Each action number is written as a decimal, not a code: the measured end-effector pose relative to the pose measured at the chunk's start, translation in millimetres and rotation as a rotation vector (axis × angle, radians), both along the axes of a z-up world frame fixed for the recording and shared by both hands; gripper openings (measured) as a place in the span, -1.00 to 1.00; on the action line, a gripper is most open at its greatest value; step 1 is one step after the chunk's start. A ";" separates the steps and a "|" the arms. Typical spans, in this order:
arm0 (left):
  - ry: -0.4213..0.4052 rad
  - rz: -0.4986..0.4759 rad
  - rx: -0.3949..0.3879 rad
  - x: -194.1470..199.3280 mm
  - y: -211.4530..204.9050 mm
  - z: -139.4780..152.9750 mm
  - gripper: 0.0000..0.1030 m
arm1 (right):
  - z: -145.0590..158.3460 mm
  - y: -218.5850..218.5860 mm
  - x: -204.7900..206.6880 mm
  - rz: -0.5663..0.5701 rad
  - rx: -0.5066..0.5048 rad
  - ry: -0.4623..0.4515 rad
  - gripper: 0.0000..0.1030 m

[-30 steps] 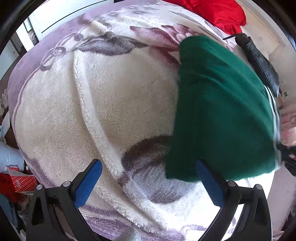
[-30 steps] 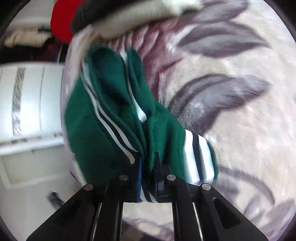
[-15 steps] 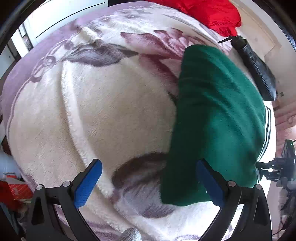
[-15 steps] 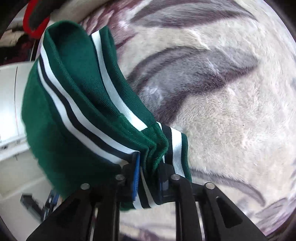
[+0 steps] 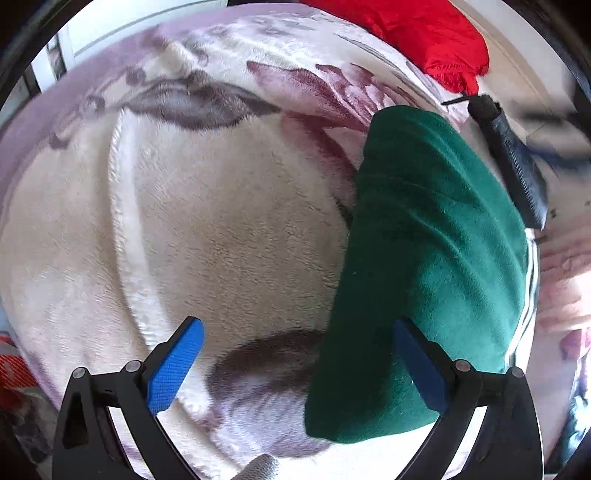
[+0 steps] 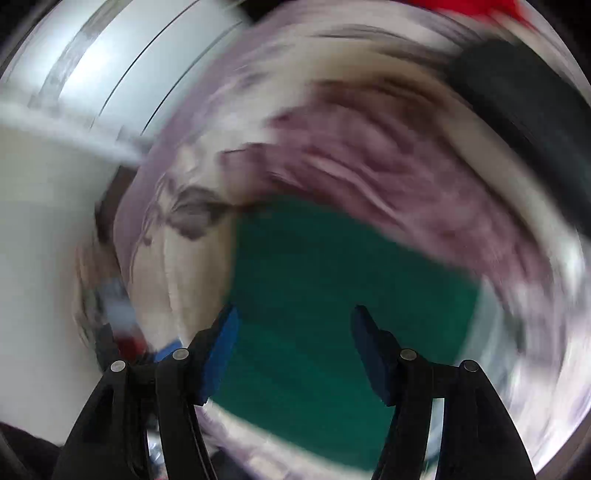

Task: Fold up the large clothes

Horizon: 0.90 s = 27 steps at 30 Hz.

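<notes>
A dark green garment [image 5: 428, 266] with white stripes along its right edge lies folded on a cream and purple floral blanket [image 5: 207, 229]. My left gripper [image 5: 295, 354] stands open above the garment's left edge, its blue pads wide apart with nothing pressed between them. The right wrist view is heavily blurred. In it my right gripper [image 6: 295, 332] hangs over the green garment [image 6: 332, 295]; its jaws are opening and no cloth is between the pads.
A red garment [image 5: 424, 33] lies at the blanket's far edge. A black folded umbrella [image 5: 513, 162] rests to the right of the green garment. White cabinet doors [image 6: 103, 74] stand beyond the bed. Clutter shows at the lower left.
My right gripper has let go of the striped hem it was shut on and swung quickly above the garment. The garment now lies flat. My left gripper drifted slightly closer to the blanket.
</notes>
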State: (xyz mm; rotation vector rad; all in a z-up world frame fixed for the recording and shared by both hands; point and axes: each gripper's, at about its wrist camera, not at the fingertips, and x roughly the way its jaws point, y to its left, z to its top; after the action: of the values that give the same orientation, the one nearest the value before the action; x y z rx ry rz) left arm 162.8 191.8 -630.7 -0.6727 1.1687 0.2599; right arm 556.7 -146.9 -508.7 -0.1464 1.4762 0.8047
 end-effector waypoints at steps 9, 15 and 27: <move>-0.049 -0.058 -0.117 14.9 -10.9 -17.5 1.00 | -117.7 184.4 11.9 0.441 -0.440 0.052 -0.85; -0.046 -0.154 -0.187 25.8 -35.2 -24.3 1.00 | -114.0 147.7 83.0 0.001 -0.401 0.048 -1.00; -0.087 -0.073 -0.179 79.6 59.5 11.0 1.00 | -18.3 -20.0 118.5 -0.248 -0.210 0.131 0.29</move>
State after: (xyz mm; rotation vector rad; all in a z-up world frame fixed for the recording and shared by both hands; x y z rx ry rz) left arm 242.4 251.3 -619.7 -0.7885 1.1392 0.0646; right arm 675.2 -166.9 -527.0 -0.0667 1.6638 0.4655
